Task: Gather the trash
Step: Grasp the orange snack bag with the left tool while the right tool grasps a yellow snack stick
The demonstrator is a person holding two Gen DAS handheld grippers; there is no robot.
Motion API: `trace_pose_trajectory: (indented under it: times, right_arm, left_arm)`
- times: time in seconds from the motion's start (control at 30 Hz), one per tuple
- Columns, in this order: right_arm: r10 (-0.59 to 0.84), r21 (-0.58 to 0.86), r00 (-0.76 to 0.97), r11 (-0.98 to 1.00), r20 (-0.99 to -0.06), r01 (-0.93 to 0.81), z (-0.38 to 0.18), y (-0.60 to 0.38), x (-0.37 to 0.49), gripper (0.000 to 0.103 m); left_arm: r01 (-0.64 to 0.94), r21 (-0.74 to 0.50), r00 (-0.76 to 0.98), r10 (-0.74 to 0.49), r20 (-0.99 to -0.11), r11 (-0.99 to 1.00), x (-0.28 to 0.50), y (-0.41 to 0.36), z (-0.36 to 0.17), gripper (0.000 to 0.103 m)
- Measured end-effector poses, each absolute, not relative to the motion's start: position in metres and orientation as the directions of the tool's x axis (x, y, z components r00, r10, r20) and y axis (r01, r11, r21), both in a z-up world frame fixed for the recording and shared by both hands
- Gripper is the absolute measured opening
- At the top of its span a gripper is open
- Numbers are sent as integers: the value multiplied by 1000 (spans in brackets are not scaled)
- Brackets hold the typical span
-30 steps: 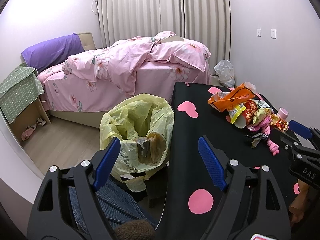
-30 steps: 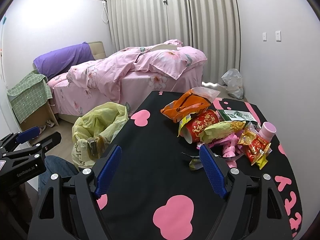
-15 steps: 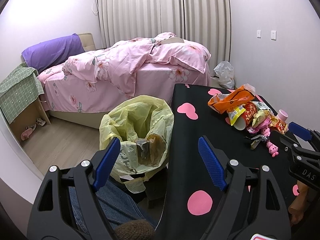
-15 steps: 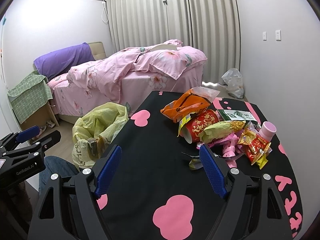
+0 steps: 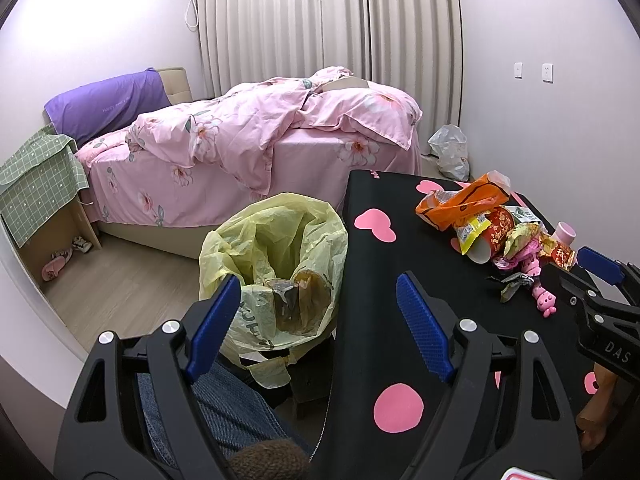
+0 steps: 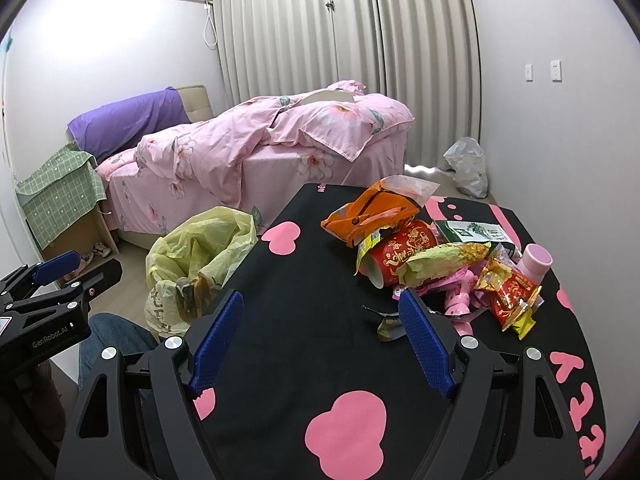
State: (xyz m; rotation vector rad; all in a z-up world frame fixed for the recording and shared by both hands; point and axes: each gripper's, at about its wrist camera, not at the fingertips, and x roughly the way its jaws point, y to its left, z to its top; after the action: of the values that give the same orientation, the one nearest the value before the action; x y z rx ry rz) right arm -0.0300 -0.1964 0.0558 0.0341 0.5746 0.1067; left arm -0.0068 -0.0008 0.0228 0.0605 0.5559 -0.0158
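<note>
A heap of trash lies on the right side of the black table [image 6: 304, 320]: an orange snack bag [image 6: 372, 212], a red paper cup [image 6: 400, 254] on its side, a yellow-green wrapper [image 6: 444, 260], a red-gold packet [image 6: 512, 296], a pink cup [image 6: 536, 260] and a dark crumpled wrapper [image 6: 386, 326]. The same orange snack bag [image 5: 464, 204] and red paper cup [image 5: 494, 236] show in the left wrist view. A yellow bin bag [image 5: 276, 264] stands open beside the table's left edge. My left gripper [image 5: 320, 320] is open near it. My right gripper [image 6: 322, 338] is open above the table, empty.
A bed with pink bedding [image 5: 256, 148] fills the back of the room. A green-checked cloth covers a wooden stand [image 5: 36, 184] at left. A white plastic bag [image 6: 466, 168] sits on the floor by the curtain. A jeans-clad leg [image 5: 224, 412] is below my left gripper.
My left gripper's view has shifted very slightly; the trash heap sits a touch higher in it. The right gripper has hardly moved. Both stay open.
</note>
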Motion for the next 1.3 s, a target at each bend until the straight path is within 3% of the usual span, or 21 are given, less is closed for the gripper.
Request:
trace_pose_trajectory:
  times: [0.27,0.57,0.8,1.03,1.13,1.2,1.3]
  right_arm:
    - [105,60,836,994,-539,-87,56,-199,-29,76]
    - [0,33,861,999,-509,20,64,-250,-21,76]
    - [-101,25,830,990,-548,137,44,-317,-8,76]
    - [-185,9,783,972,-594,236,18,-368,10,76]
    - [-197,8,773,967,-604,253,12,-380,19,76]
    - [-209,1,771,965,-601,262,11,-386,27,76]
    - [-211,4,769,964,-603,267,10,-391,37,76]
  left_arm:
    - [38,33,855,-16,-519,999,-4,-2,25,76]
    - [222,1,838,-190,-511,975,36,-42,16,76]
    - [384,-142,727,-394,-562,912,95,-79,-8,81]
    - [446,-263,638,-510,-578,856,180,-105,-12,82]
    - [438,-261,636,-502,-586,860,225,-111,-10,82]
    - [428,-212,628,-457,-630,879,258,-122,-21,79]
    - [427,-205,550,-433,-714,880,298,-136,-52,65]
